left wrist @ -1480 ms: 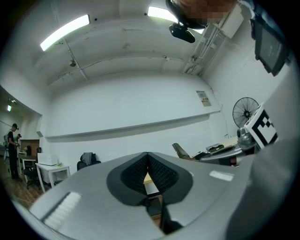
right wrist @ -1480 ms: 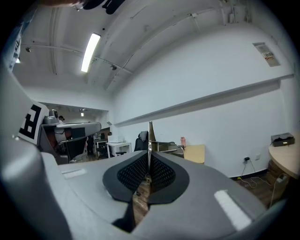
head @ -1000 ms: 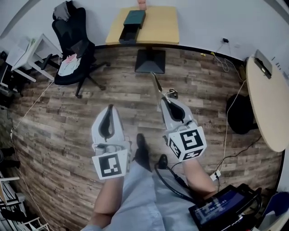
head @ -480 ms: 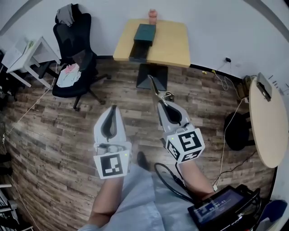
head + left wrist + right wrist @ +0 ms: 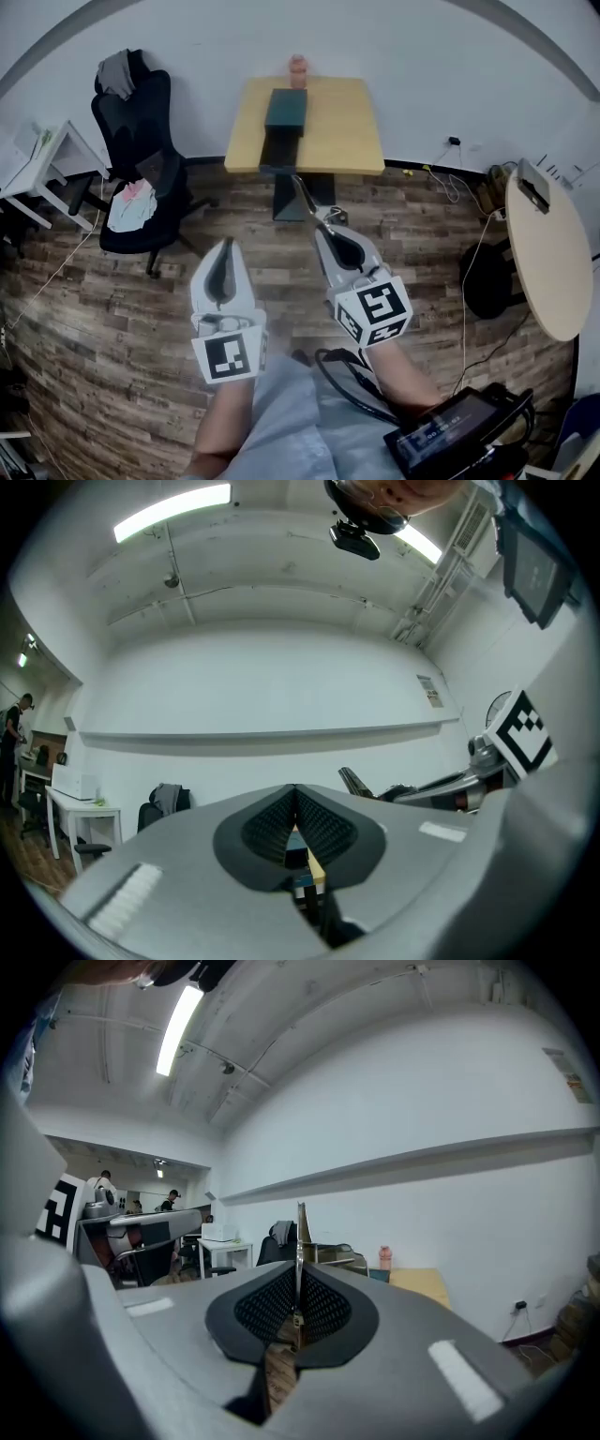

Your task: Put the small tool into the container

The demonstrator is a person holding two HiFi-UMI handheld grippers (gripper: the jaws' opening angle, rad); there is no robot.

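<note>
A thin metal tool [image 5: 304, 197] sticks out forward from my right gripper [image 5: 319, 225], which is shut on it; in the right gripper view the tool [image 5: 300, 1227] stands as a narrow blade between the closed pads. My left gripper [image 5: 225, 244] hangs beside it at the left, shut with nothing in it [image 5: 295, 794]. Both hover above the wooden floor. Ahead, a dark green box-shaped container [image 5: 285, 110] rests on a yellow wooden table [image 5: 342, 122], well beyond the tool's tip. A pink bottle [image 5: 297, 66] stands at the table's far edge.
A black office chair [image 5: 136, 141] with clothes on it stands left of the table, a white desk [image 5: 42, 164] further left. A round pale table [image 5: 544, 244] is at the right, with cables [image 5: 469, 281] on the floor. A screen device [image 5: 450, 436] hangs by my right forearm.
The table with the container has shifted lower in the head view as I moved towards it. Both grippers stayed shut, and the tool stayed in the right one.
</note>
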